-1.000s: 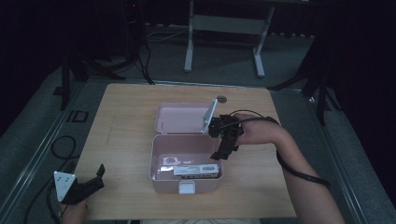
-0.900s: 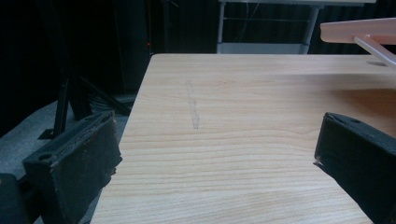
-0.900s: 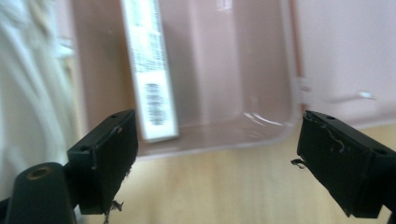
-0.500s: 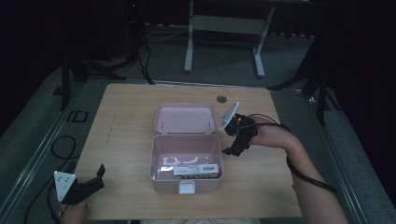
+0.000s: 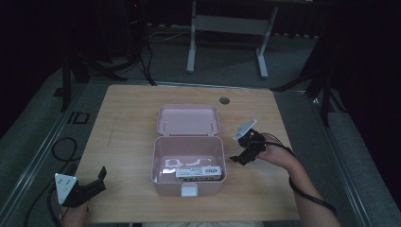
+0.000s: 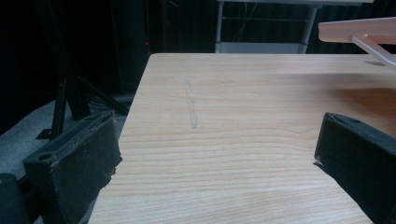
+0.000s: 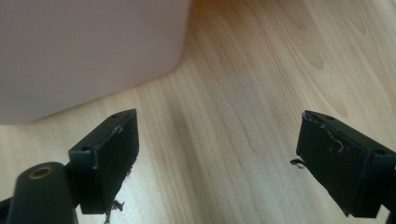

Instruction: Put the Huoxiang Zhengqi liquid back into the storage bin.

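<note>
Pink box (image 5: 188, 163): rigid, light, smooth plastic, lid open. Grip by side wall rim. Right tongs (image 5: 243, 156) beside box, apart, empty; left tongs (image 5: 97, 182) likewise apart.

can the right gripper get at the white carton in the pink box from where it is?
Probably yes. The right gripper hangs open just right of the box, whose lid is laid back, so the carton is exposed from above.

Dim, dark surround, soft focus
</note>
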Tool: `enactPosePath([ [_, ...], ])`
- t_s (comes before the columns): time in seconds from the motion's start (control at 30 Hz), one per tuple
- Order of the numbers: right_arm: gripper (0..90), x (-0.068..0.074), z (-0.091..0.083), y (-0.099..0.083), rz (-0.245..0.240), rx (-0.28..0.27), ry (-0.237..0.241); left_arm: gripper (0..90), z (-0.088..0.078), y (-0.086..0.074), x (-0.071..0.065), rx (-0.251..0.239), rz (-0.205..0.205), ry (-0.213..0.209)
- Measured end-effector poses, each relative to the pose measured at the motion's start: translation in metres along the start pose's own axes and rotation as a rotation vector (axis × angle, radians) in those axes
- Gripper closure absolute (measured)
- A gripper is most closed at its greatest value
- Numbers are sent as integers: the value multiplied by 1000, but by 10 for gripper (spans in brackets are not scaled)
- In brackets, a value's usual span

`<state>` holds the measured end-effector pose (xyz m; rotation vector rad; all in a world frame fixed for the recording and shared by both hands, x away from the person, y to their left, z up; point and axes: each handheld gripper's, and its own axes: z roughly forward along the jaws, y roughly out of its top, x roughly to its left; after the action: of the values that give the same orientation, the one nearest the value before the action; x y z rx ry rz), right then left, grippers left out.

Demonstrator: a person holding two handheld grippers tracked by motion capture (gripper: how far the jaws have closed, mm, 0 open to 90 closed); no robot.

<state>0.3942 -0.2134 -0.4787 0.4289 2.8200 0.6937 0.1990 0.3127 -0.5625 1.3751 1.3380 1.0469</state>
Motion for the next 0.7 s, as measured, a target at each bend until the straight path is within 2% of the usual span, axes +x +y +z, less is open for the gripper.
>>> enactPosePath([
  [0.03, 126, -1, 2, -5, 14, -15, -20, 2, 0, 0, 0, 0, 0, 0],
  [0.07, 126, -1, 2, -5, 14, -15, -20, 2, 0, 0, 0, 0, 0, 0],
  [0.1, 126, -3, 5, -14, 46, -50, -50, 2, 0, 0, 0, 0, 0, 0],
  [0.17, 126, -7, 7, -24, 91, -90, -68, 2, 0, 0, 0, -1, -1, 0],
  [0.43, 125, -15, 7, -55, 217, -197, -174, 2, 0, 0, 0, 0, -1, -2],
  [0.57, 125, -18, 5, -69, 267, -232, -233, 2, 0, 0, 0, 2, 1, -1],
  [0.7, 124, -20, 4, -79, 305, -250, -262, 2, 0, 0, 0, 1, 0, -2],
])
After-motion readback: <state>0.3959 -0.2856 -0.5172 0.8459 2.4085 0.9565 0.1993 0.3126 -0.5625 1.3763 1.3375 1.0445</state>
